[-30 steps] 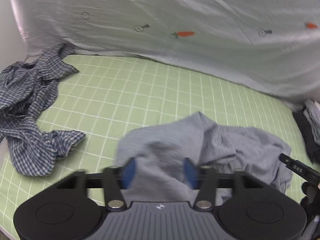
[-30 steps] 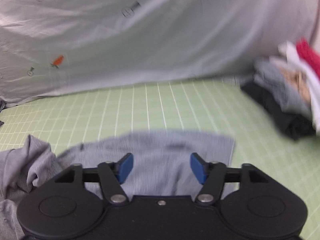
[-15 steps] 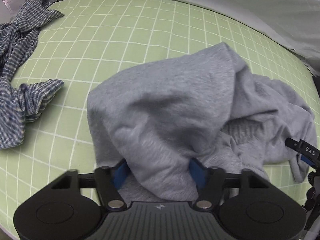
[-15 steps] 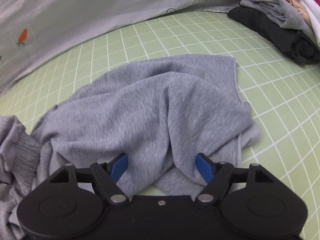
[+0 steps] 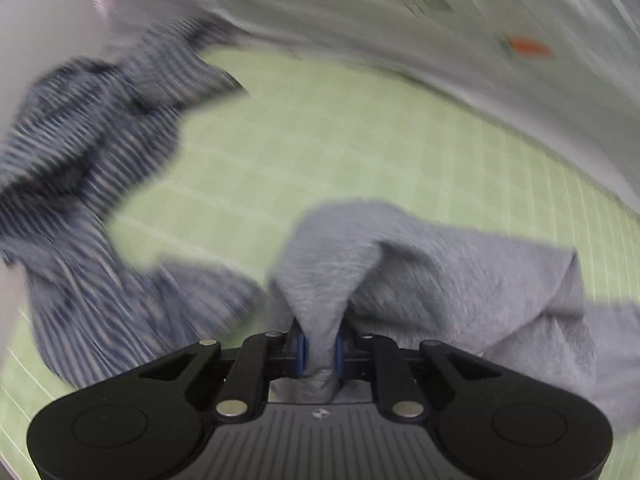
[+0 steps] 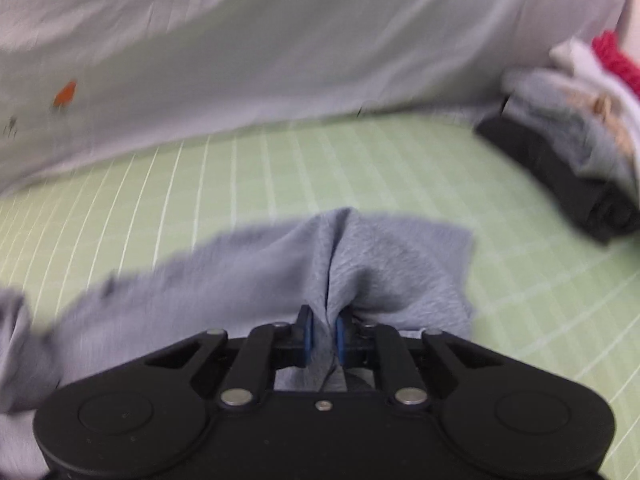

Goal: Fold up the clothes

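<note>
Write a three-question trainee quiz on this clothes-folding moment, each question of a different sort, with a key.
1. True or false: both the left claw and the right claw are shut on the grey garment.
2. Which lies left of the grey garment in the left wrist view? A) checked shirt B) red towel C) white sock
3. Fill in: the pile of clothes sits on the green gridded ____.

Key: 1 true; 2 A; 3 mat

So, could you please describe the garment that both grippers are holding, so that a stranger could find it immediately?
On the green grid mat, look nearest the grippers: the grey garment lies crumpled there, pinched by the left gripper and the right gripper. Unlike the checked shirt beside it, it is plain, soft grey.
</note>
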A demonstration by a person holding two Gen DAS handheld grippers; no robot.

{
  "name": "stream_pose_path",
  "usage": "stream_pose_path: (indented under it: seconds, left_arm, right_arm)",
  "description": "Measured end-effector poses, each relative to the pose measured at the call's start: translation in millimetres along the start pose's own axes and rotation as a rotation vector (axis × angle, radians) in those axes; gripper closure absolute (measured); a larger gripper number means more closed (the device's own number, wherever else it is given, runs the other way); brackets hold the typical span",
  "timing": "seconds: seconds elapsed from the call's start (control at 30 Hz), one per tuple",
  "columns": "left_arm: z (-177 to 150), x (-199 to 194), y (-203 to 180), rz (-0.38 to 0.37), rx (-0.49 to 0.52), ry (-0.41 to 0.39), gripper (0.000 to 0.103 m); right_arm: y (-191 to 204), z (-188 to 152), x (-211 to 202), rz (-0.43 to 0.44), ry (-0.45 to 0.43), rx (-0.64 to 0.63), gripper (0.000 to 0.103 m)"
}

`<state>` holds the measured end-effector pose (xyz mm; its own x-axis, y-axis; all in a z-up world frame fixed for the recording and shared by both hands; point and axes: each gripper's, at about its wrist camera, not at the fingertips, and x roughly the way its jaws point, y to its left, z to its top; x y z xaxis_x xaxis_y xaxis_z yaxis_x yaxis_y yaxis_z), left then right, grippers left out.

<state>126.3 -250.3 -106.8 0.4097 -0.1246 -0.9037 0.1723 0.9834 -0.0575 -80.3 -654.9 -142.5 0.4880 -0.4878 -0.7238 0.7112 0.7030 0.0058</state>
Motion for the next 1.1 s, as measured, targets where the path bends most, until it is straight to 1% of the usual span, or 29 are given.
stream_pose_path:
  seconds: [0.07,0.1,0.17,0.2,0.23,0.27,0.3,0.37,0.4,0.43,0.47,0.53,0.6,0.67,0.7,0.77,0.8,0.83,0.87,0.9,0.93,1.03,1.1]
  left_arm:
    - [-3,-2,-1,-0.012,-0.009,-0.006,0.087]
    - [-4,-4,-2,-0.019,-0.013,-0.008,0.085]
    - [-7,-6,-3,-0.032,-0.021,-0.013,0.084]
    - [-9,-7,-4,-0.038,-0.025,-0.015,0.082]
    - [-10,-8,-5,-0.045,-0.029,-0.017,0.081]
    - [-12,-10,-5,-0.051,-0.034,-0.02,0.081]
    - [-13,-11,-6,-0.057,-0.038,-0.022,0.078]
    - [-16,-13,-8,-0.07,-0.046,-0.027,0.073]
    - [-18,-14,-8,-0.077,-0.05,-0.029,0.066]
    - [-19,-15,-9,-0.083,-0.054,-0.031,0.058]
    - [-21,-17,-10,-0.09,-0.058,-0.034,0.054]
    - [-24,-19,-11,-0.103,-0.067,-0.038,0.039]
    - [-23,-14,-17,-0.123,-0.067,-0.022,0.038]
    - [-22,-9,-23,-0.131,-0.066,-0.007,0.04]
    - [-21,-7,-26,-0.128,-0.062,-0.001,0.042]
    - [-19,-6,-31,-0.122,-0.054,0.004,0.058]
    - [-18,-6,-33,-0.12,-0.05,0.009,0.083]
    - [-18,-5,-34,-0.115,-0.043,0.014,0.097]
    - [-18,-6,-34,-0.109,-0.043,0.014,0.097]
    - [-18,-7,-33,-0.104,-0.047,0.008,0.097]
    - [-18,-10,-32,-0.1,-0.057,0.002,0.098]
    - [-22,-25,-21,-0.105,-0.081,-0.029,0.099]
    - [-26,-39,-14,-0.103,-0.085,-0.055,0.099]
  right_arm:
    - [-3,16,-11,-0.026,-0.07,0.005,0.091]
    - [-4,24,-18,-0.042,-0.108,0.006,0.091]
    - [-4,34,-29,-0.077,-0.175,-0.012,0.091]
    - [-5,37,-33,-0.09,-0.19,-0.022,0.087]
    - [-6,38,-31,-0.09,-0.178,-0.032,0.079]
    - [-9,36,-27,-0.084,-0.154,-0.034,0.075]
    - [-13,31,-22,-0.087,-0.125,-0.022,0.07]
    - [-23,20,-10,-0.089,-0.045,0.014,0.067]
    - [-29,13,-7,-0.087,-0.014,0.05,0.062]
    - [-35,6,-5,-0.084,0.011,0.092,0.053]
    - [-41,0,-2,-0.074,0.04,0.137,0.05]
    - [-52,-12,6,-0.049,0.096,0.221,0.044]
    - [-60,-23,17,-0.034,0.145,0.287,0.041]
    - [-65,-28,25,-0.023,0.168,0.332,0.041]
    - [-65,-28,28,-0.012,0.165,0.344,0.041]
    - [-65,-26,30,0.015,0.149,0.362,0.041]
    - [-65,-25,31,0.028,0.141,0.371,0.043]
    - [-64,-24,32,0.04,0.134,0.372,0.053]
    - [-62,-21,32,0.051,0.126,0.368,0.061]
    - [-60,-19,33,0.061,0.123,0.359,0.081]
    - [-57,-18,34,0.069,0.124,0.348,0.092]
    - [-50,-15,21,0.051,0.091,0.301,0.097]
    - [-47,-13,-6,0.013,0.033,0.268,0.097]
